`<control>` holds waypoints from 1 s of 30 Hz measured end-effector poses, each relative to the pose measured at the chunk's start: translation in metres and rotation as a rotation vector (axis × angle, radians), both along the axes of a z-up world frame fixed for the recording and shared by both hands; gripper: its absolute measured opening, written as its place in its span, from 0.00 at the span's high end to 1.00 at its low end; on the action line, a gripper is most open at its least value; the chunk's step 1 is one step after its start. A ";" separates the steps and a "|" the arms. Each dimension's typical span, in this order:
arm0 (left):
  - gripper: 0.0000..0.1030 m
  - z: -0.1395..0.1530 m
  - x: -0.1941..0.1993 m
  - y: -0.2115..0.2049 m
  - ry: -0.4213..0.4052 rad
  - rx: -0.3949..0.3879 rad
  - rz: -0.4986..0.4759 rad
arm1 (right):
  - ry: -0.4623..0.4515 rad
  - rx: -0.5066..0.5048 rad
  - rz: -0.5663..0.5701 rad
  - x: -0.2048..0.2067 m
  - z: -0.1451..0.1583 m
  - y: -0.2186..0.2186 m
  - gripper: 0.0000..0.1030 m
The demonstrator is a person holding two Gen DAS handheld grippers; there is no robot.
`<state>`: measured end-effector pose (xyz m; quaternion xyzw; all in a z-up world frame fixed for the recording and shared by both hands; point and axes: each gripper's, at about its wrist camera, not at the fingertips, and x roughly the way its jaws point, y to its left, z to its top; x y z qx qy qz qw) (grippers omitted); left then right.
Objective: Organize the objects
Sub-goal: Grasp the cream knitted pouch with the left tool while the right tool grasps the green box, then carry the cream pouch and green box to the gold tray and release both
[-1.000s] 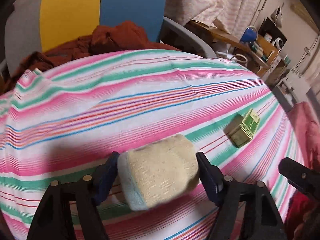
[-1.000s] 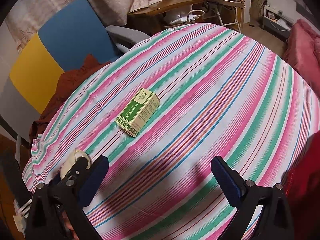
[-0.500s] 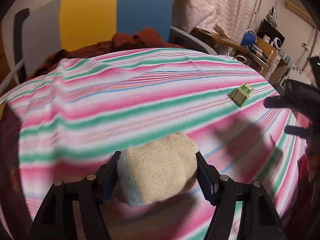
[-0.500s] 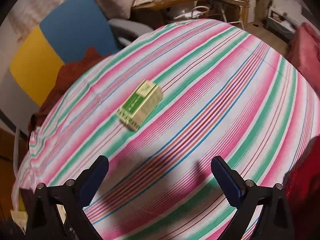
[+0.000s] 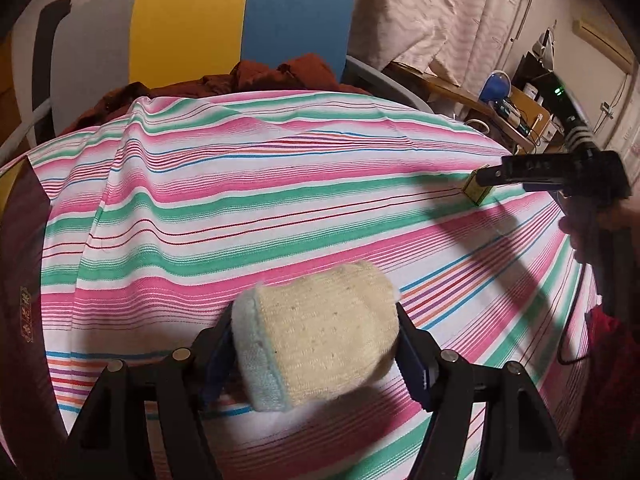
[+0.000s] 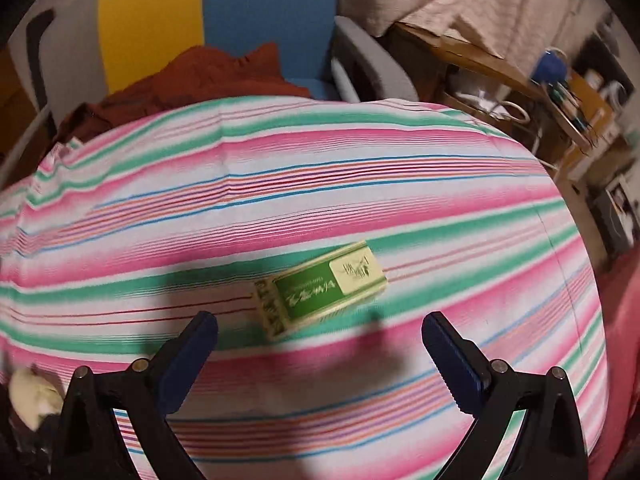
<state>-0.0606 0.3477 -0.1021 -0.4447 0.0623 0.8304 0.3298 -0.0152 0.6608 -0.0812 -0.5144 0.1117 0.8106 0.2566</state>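
Note:
My left gripper [image 5: 316, 354] is shut on a cream knitted roll with a pale blue cuff [image 5: 320, 334], held above the striped tablecloth [image 5: 240, 216] near its front edge. A small green box [image 6: 322, 290] lies flat on the cloth just ahead of my right gripper [image 6: 320, 338], which is open with nothing between its fingers. In the left wrist view the same green box [image 5: 476, 192] sits at the far right, partly hidden by the right gripper's finger [image 5: 532, 170]. The cream roll [image 6: 34, 396] shows at the lower left of the right wrist view.
A chair with a yellow and blue back [image 5: 240, 28] stands behind the table, with a rust-coloured garment [image 5: 276, 76] heaped on it. A cluttered wooden desk [image 5: 516, 116] is at the back right. A red cloth [image 5: 612, 344] lies at the right edge.
My right gripper has moved in over the green box, which now lies just before its open fingers. My left gripper has drawn back toward the table's front with the roll still in it.

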 end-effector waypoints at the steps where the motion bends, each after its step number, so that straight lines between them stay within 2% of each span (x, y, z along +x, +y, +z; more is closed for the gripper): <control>1: 0.30 0.000 0.000 0.000 0.000 0.000 0.000 | -0.007 0.005 0.011 0.000 -0.001 0.003 0.00; 9: 0.30 -0.002 0.001 0.003 0.008 -0.008 -0.001 | -0.050 0.038 0.082 -0.017 -0.016 0.005 0.02; 11: 0.29 -0.002 0.001 0.003 0.013 -0.013 -0.002 | -0.047 0.039 0.079 -0.018 -0.017 0.005 0.23; 12: 0.29 -0.002 0.002 0.004 0.015 -0.014 -0.002 | -0.048 0.035 0.075 -0.017 -0.017 0.005 0.25; 20: 0.30 -0.003 0.002 0.004 0.031 -0.015 -0.004 | -0.083 -0.014 0.085 -0.012 -0.013 -0.029 0.25; 27: 0.34 0.001 0.005 0.000 0.037 -0.038 -0.008 | -0.109 -0.106 0.147 -0.012 -0.011 -0.100 0.25; 30: 0.34 0.005 0.011 -0.008 0.036 -0.058 0.003 | -0.134 -0.081 0.163 -0.011 -0.015 -0.129 0.25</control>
